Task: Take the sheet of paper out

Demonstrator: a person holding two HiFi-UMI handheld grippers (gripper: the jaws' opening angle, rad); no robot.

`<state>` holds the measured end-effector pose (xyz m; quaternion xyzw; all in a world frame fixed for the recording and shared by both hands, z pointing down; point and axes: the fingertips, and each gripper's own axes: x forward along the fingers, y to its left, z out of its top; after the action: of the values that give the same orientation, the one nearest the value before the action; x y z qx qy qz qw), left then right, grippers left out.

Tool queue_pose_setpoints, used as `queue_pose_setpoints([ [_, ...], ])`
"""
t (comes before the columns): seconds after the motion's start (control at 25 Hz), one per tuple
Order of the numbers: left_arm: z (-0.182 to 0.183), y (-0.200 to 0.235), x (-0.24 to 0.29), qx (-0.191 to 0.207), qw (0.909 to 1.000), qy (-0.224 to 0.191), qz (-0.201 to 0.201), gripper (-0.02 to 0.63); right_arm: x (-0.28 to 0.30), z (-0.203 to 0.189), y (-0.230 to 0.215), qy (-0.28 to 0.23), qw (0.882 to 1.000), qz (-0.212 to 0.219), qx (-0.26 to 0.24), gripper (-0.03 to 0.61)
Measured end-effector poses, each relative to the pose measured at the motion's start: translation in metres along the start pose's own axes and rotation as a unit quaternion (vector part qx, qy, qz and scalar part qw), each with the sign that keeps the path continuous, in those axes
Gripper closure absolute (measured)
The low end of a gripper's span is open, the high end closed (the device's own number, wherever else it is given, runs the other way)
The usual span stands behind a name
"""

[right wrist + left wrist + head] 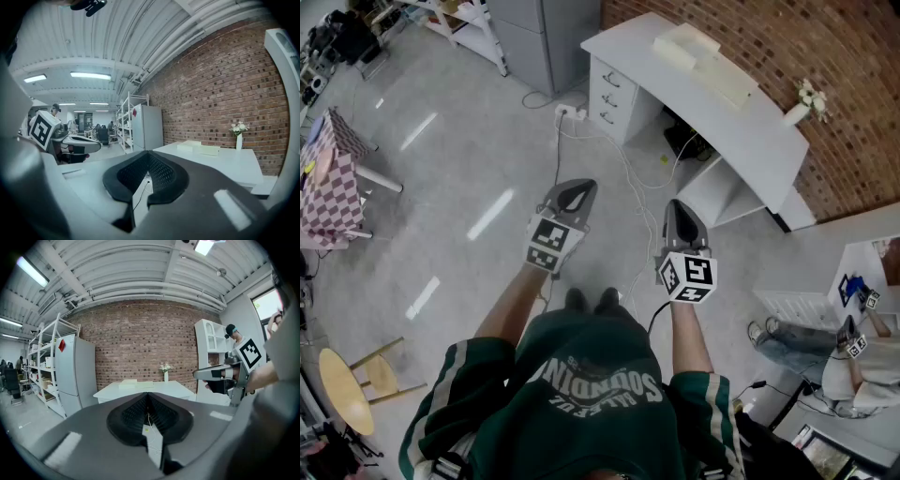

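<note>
- The sheet of paper cannot be picked out in any view, so its direction cannot be told.
- A stack of pale flat boxes (703, 56) lies on the white tabletop (750, 131), its long axis running along the tabletop's length, parallel to the brick wall (787, 37).
- A white vase of flowers (802, 103) stands near the tabletop's far end.
- Left tongs (575, 192) are pressed together and empty, held over the grey floor (469, 169), well apart from the tabletop.
- Right tongs (678, 214) are likewise pressed together and hold nothing.
- White cables (619, 159) trail across the floor.
</note>
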<state>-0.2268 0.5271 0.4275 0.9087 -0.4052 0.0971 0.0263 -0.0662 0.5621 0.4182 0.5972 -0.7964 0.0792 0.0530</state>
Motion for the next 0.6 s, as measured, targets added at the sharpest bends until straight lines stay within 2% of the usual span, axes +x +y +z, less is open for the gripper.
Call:
queue_pose_setpoints([
  [0.24,-0.001,-0.015,-0.004,-0.013,0.9998,0.000,0.015,0.603,-0.016,0.000,-0.014,0.005,1.000,-0.018,-0.001,0.578],
  [0.6,-0.004,-0.028,0.012,-0.007,0.9997,0.001,0.022,0.603,-0.016,0.004,-0.027,-0.007,1.000,0.003,-0.006,0.578],
])
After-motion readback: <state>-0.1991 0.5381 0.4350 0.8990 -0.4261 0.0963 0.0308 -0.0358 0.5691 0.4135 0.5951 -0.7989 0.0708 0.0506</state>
